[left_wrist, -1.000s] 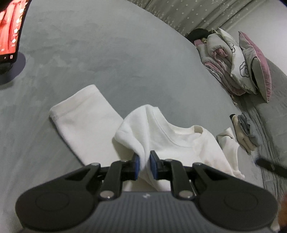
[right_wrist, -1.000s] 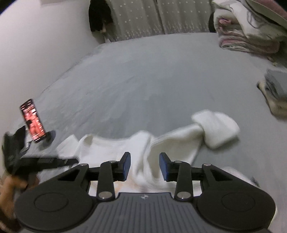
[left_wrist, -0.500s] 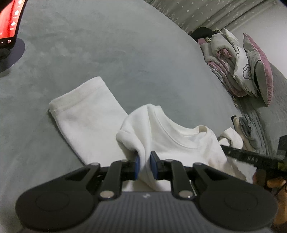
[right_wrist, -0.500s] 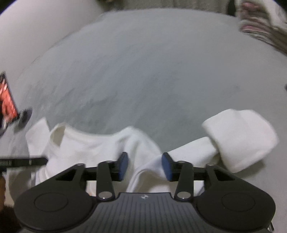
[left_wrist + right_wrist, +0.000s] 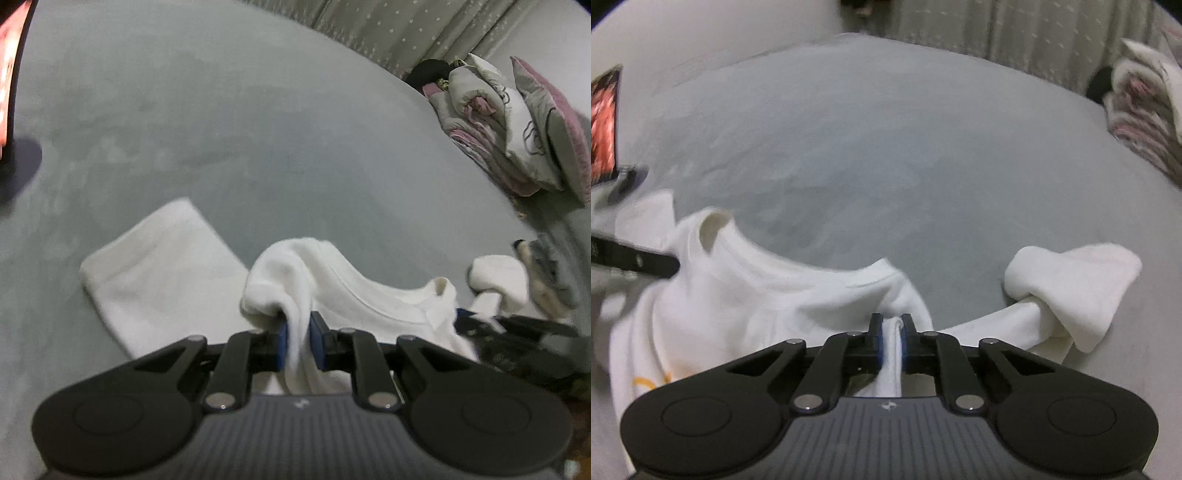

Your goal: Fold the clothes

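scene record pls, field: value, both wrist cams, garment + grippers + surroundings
surface: grey bed cover
garment: white long-sleeved sweatshirt, bunched, collar open
left gripper: shut on a fold of the sweatshirt
right gripper: shut on a fold of the sweatshirt
sleeves: one flat, one crumpled
far side: pink-and-grey bedding pile
bed edge: lit phone on stand

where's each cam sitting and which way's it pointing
Left wrist: on the left gripper, looking down its fingers across the grey bed towards the bedding pile; its jaws pinch the white shirt, and the right gripper shows at the right edge.
Right wrist: on the right gripper, looking across the bed towards the curtain; jaws shut on a shirt fold, and the left gripper shows as a dark bar at the left edge.
Shared: shirt, bed, bedding pile, phone.
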The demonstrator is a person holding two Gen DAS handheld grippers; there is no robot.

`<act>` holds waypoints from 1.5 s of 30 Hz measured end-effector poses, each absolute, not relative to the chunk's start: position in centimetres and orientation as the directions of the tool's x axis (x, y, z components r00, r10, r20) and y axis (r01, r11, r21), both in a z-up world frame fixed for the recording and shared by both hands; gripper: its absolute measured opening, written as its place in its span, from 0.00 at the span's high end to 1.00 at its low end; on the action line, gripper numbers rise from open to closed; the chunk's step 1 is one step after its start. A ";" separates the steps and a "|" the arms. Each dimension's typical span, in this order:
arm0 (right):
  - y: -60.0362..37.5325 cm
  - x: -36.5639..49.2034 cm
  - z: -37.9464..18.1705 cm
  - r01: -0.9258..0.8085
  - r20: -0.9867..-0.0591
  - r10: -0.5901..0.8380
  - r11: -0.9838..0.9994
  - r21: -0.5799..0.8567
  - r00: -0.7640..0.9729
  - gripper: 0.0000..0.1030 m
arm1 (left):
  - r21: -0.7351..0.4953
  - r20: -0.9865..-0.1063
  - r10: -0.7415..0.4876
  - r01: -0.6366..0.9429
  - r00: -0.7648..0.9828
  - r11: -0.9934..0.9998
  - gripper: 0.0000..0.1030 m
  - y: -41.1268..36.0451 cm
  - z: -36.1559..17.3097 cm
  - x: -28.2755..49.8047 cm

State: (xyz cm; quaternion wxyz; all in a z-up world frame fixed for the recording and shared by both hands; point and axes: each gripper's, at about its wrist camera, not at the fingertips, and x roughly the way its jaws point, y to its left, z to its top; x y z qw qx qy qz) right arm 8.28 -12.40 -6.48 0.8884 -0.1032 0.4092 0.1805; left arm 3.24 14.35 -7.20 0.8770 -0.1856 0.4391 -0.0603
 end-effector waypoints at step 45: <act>-12.0 5.5 -6.5 -0.435 -0.720 0.176 0.880 -0.190 0.672 0.85 | -0.281 -0.736 -0.111 -0.152 0.668 0.948 0.87 13.0 -5.6 1.4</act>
